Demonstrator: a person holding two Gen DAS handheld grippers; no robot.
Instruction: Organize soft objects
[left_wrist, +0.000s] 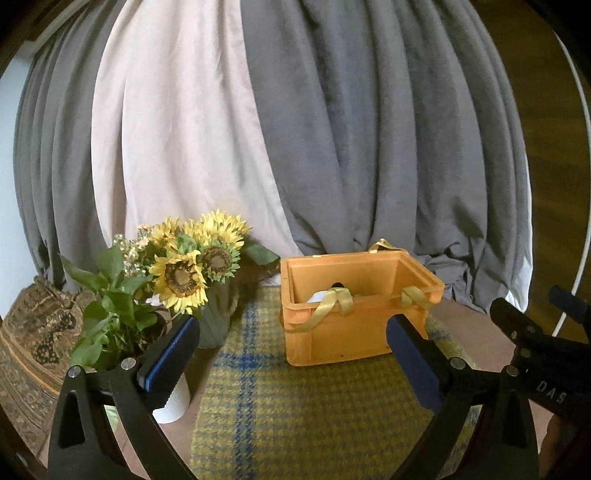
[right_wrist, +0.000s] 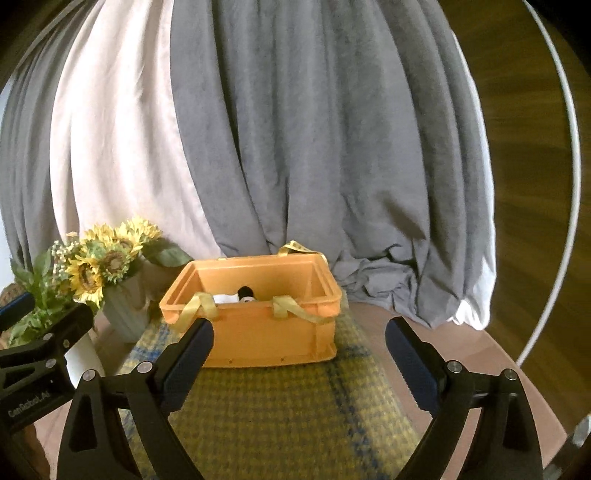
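Left tool (left_wrist: 291, 354): jaws wide apart, nothing between them.
Right tool (right_wrist: 299, 360): jaws wide apart, nothing held.
Checked cloth (left_wrist: 295, 406): on the table, under the crate.
Orange crate (right_wrist: 258, 339): beyond both tools; white soft object (right_wrist: 227, 298) inside, yellow straps (left_wrist: 332, 302) over the rim.
Sunflowers (left_wrist: 192, 266): left of the crate.
Curtains (left_wrist: 332, 129): behind.

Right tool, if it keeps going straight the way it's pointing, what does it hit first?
Most likely the front wall of the orange crate, straight ahead of the open right tool on the checked mat; depth is uncertain.
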